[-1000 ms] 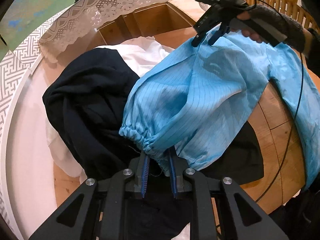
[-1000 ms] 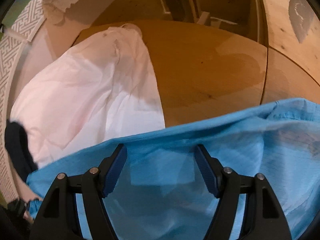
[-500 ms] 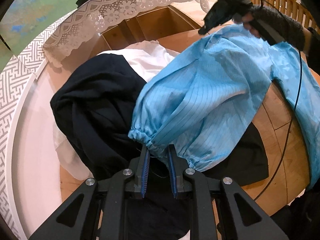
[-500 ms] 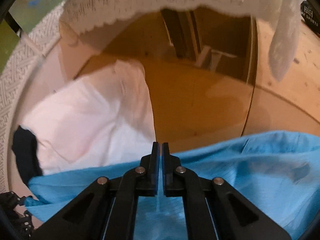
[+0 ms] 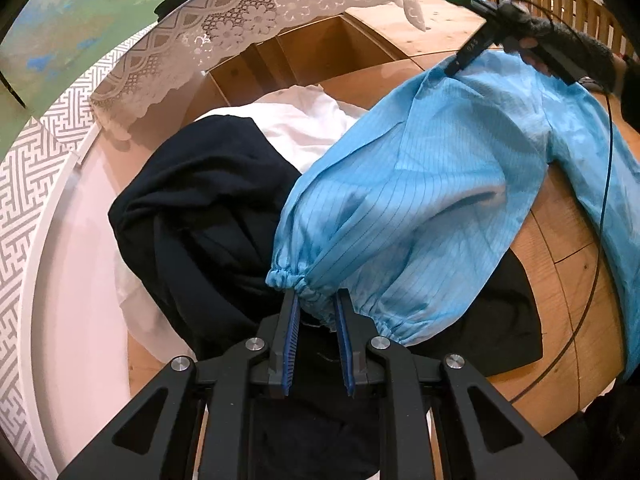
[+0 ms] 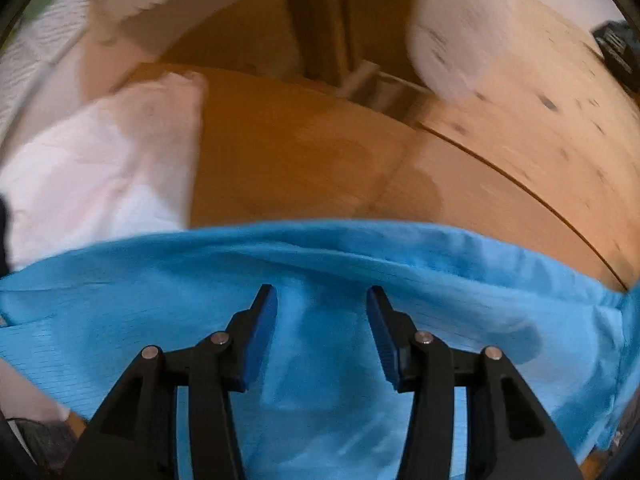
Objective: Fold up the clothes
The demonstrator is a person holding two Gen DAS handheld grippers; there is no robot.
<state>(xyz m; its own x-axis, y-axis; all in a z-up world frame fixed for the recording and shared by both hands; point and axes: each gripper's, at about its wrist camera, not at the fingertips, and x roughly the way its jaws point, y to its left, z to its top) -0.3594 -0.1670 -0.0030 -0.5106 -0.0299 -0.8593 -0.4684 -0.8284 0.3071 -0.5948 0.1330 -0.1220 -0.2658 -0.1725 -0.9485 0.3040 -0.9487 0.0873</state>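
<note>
On wooden table (image 5: 560, 264) | left gripper (image 5: 318, 312) pinches blue sleeve cuff (image 5: 304, 286) | right gripper (image 6: 322, 312) jaws just opening, spread above cloth

Blue garment (image 5: 420, 200) (striped), sleeve cuff raised

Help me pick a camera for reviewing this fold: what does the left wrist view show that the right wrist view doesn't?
Only the left wrist view: the left hand-held gripper pinching the elastic cuff of the blue garment, the crumpled dark garment, and the whole sleeve. Only the right wrist view: the right hand-held gripper from behind, its jaws having just been opening, apart over blue fabric without pinching it. Both share: the blue garment, the white garment, the wooden table and the lace cloth.
</note>
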